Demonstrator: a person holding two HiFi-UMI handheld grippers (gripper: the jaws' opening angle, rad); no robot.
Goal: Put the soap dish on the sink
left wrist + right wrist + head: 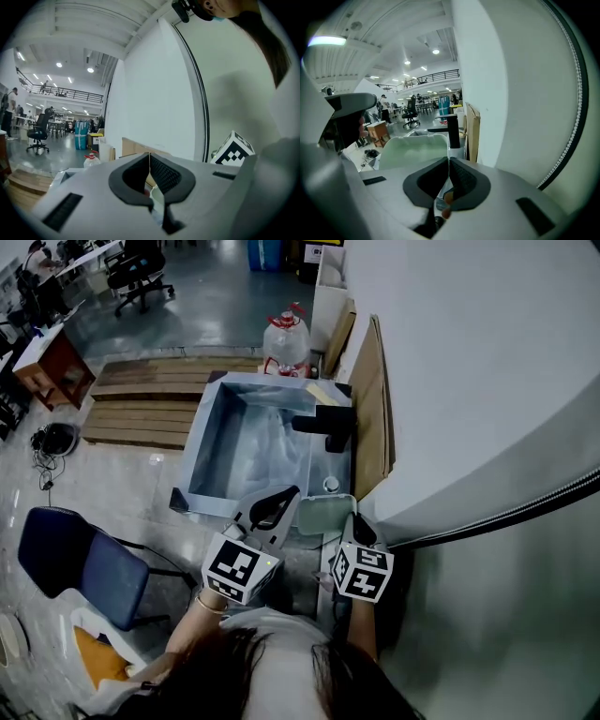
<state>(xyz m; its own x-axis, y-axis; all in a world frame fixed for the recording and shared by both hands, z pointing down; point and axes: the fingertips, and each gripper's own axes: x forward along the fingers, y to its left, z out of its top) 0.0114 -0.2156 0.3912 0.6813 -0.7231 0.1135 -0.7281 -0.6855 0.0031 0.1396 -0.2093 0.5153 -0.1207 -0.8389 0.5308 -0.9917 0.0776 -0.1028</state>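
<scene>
apparently delivered, the soap dish (323,515) sits on the sink (208,442) rim; my left tongs (292,493) and right tongs (356,521) flank it, pressed together.

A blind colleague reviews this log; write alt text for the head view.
Seen from above, a person holds a green soap dish by its right edge in the right gripper, over the near end of a metal sink. The left gripper is shut beside it; a black tap stands on the sink's right rim.
</scene>
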